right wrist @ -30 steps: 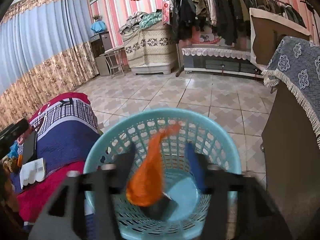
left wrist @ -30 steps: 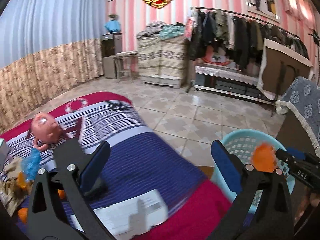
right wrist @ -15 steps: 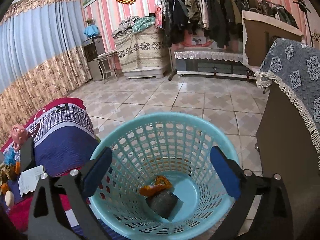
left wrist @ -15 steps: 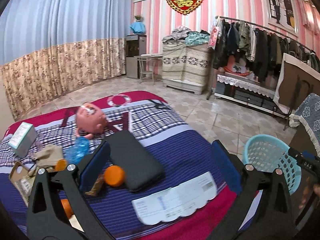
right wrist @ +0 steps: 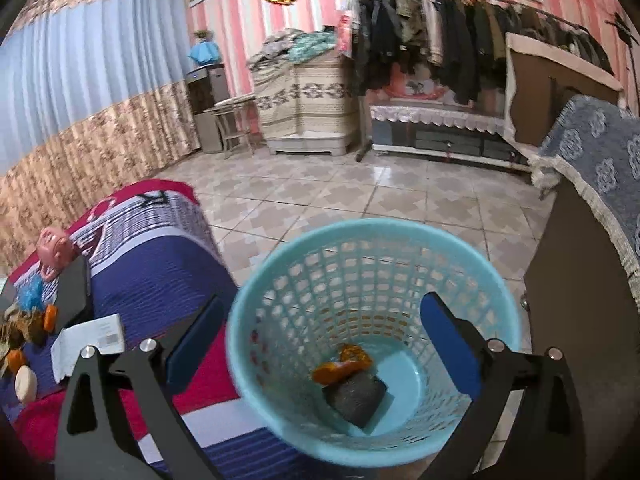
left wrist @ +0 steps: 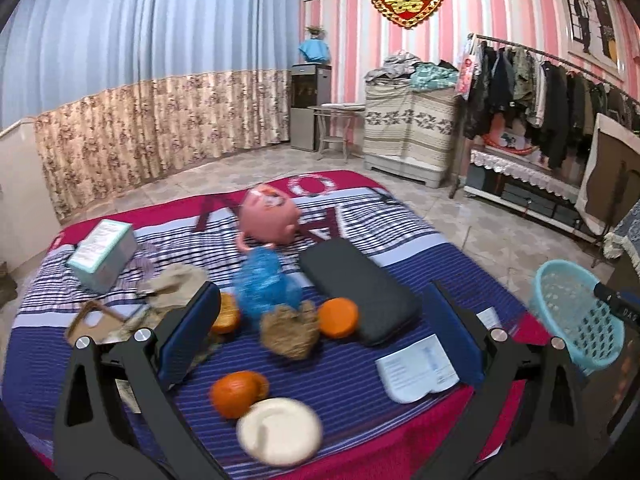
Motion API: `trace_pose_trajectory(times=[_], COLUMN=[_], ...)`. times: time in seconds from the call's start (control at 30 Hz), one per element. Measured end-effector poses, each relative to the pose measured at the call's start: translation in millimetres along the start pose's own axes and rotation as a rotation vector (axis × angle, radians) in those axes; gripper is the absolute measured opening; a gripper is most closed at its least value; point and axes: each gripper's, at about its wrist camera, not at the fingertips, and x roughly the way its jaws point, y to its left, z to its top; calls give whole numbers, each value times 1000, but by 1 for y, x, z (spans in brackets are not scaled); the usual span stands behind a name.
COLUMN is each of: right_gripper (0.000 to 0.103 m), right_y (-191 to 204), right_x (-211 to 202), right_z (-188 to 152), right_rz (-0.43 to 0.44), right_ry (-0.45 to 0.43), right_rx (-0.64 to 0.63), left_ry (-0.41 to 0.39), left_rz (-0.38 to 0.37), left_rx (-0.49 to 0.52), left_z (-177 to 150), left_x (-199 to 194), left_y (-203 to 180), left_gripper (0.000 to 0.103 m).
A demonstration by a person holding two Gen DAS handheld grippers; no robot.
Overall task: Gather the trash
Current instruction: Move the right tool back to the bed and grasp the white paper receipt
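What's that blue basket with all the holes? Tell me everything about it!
The wastebasket is light turquoise plastic, round, wider at its smooth rim than at its solid bottom, with walls of little square holes. It stands upright on the tiled floor, right beside the bed and near a dark cabinet. Inside, at the bottom, lie an orange wrapper and a dark grey lump touching each other. The open right gripper hovers over it, touching nothing.

Turquoise lattice basket (right wrist: 372, 256); blue-and-white striped, red-edged bedspread (left wrist: 400, 248); pink piggy bank (left wrist: 269, 216).

Left wrist view looks down over the bed (left wrist: 168, 408); right wrist view hangs close above the basket (right wrist: 280, 276); both share bed and basket.
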Motion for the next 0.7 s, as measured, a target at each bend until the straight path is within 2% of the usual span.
trace_pose_trajectory(times=[0.13, 0.33, 0.5, 0.7], right_gripper=[96, 96, 96, 96], right_y=[31, 91, 143, 172], right_x=[-6, -12, -9, 0], right_z=[-4, -14, -31, -43], right_rz=[40, 152, 243, 364], right_ry=[-20, -37, -13, 62], right_rx=[-62, -192, -323, -335], left_ry=[14, 57, 86, 130], left_rz=[50, 93, 144, 127], left_rx=[-1, -30, -27, -73], left_z=[-8, -29, -51, -66], left_x=[-4, -6, -4, -2], left_y=[28, 64, 84, 102], left_gripper=[97, 97, 97, 97])
